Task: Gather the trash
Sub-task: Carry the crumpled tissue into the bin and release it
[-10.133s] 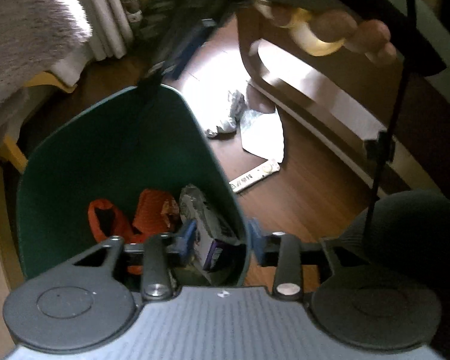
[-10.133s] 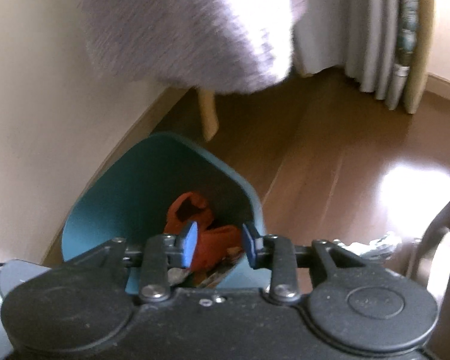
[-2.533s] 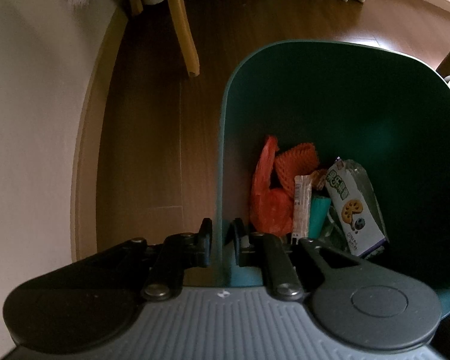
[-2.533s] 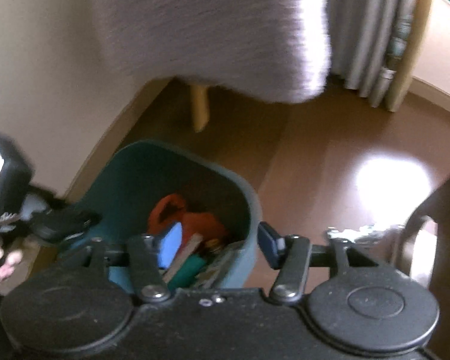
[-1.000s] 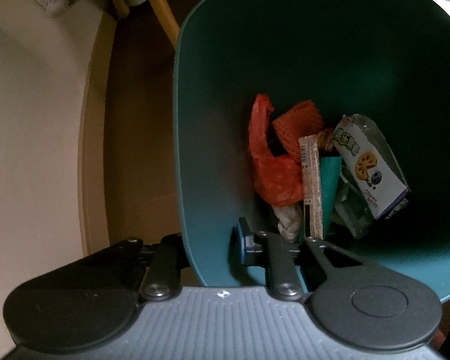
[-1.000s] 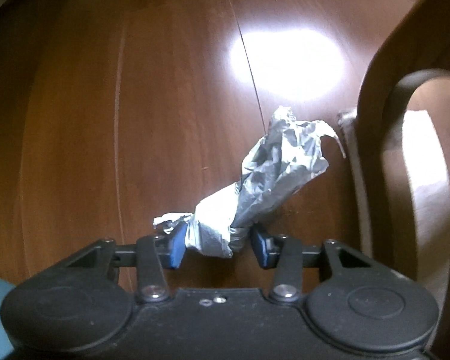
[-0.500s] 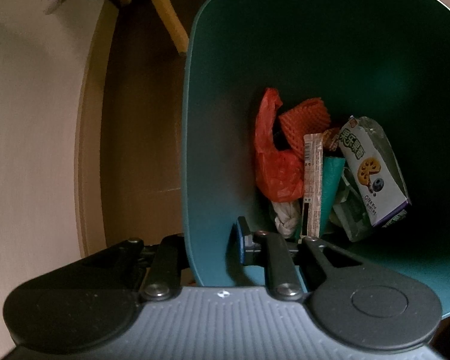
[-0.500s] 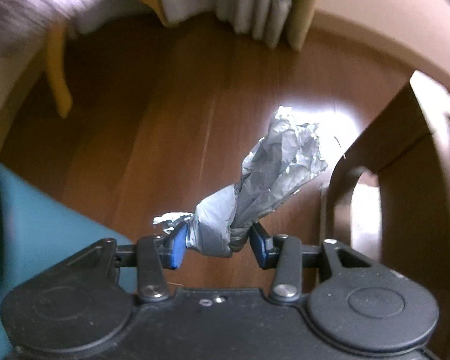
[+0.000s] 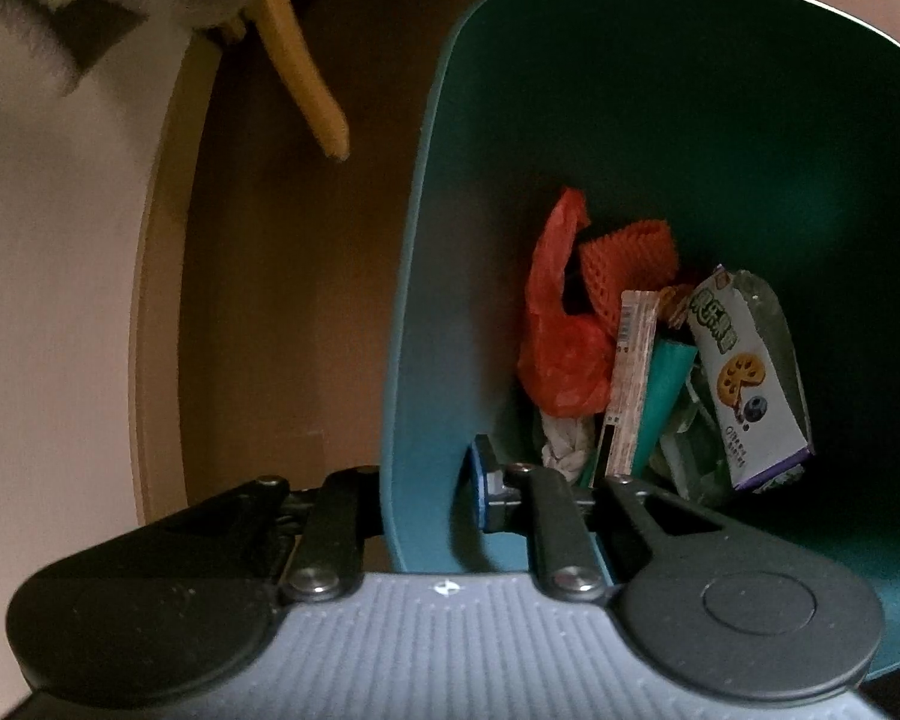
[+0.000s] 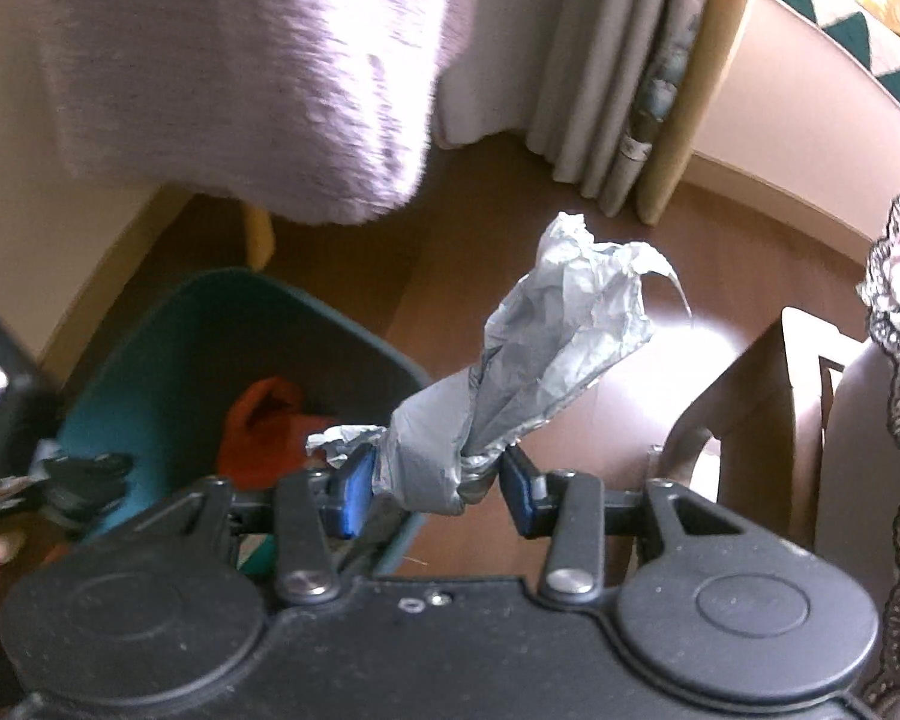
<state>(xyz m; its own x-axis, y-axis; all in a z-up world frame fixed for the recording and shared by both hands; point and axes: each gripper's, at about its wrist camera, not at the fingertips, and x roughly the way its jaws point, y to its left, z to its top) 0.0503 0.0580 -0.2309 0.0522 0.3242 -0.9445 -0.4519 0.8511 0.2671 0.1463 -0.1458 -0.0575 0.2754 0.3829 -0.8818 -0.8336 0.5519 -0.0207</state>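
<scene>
Down in the bin (image 9: 570, 60) already lie an orange bag (image 9: 555, 324), wrappers and a biscuit packet (image 9: 744, 384). Left gripper (image 9: 426, 492) pinches the bin's wall. Right gripper (image 10: 435, 489) clamps a crumpled foil wad (image 10: 540, 360), held above the floor beside the bin's rim. Dropping it in remains; whether other trash is left cannot be told.

Crumpled silver foil wad (image 10: 546, 372) juts upward above the teal bin (image 10: 168, 324) (wrappers inside).

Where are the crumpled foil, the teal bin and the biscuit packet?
crumpled foil (image 10: 546, 354): right wrist view, its wrinkled middle.
teal bin (image 9: 414, 300): left wrist view, its left wall.
biscuit packet (image 9: 744, 384): left wrist view, its printed front.
</scene>
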